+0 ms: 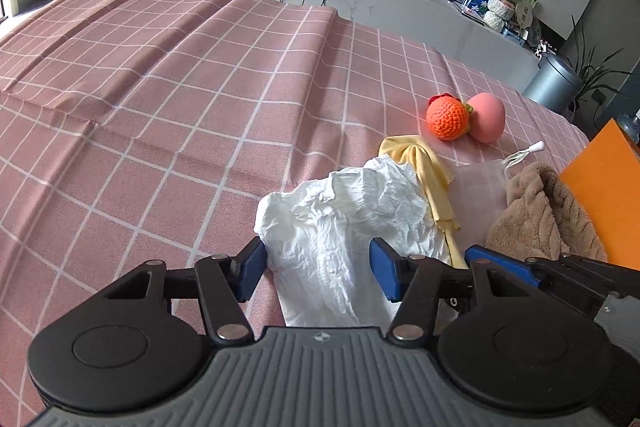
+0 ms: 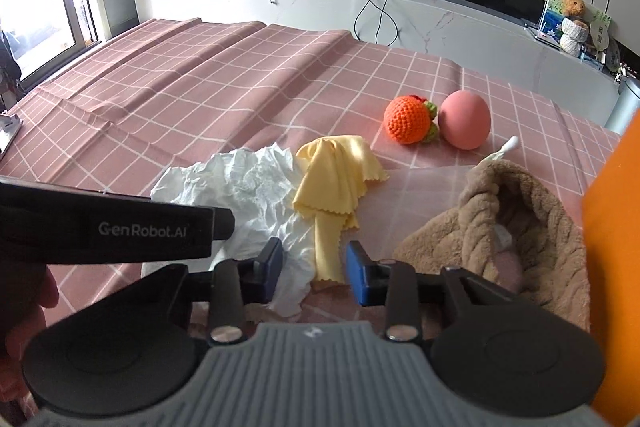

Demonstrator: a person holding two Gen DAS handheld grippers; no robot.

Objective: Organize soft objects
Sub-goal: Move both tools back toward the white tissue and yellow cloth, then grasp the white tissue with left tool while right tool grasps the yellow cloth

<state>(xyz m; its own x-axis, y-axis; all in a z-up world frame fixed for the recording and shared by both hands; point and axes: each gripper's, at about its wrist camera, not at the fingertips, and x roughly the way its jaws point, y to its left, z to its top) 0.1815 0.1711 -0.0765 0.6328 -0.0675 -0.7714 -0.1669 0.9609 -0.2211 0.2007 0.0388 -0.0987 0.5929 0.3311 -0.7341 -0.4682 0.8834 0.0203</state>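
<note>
Left gripper: jaws wide apart, straddling the white cloth, nothing clamped yet
Right gripper: jaws apart, empty, poised over the tail of the yellow cloth
Cloths: white one crumpled on the desk toward its right edge, yellow one draped partly over it
Other soft things: knit orange touching pink ball further back; brown towel heaped by the orange box at the right edge
Step, likely: pick up one cloth
Doing it well: pinch a raised fold rather than flat fabric, close fully, lift slowly so the overlapping cloth slides off instead of trailing along
</note>
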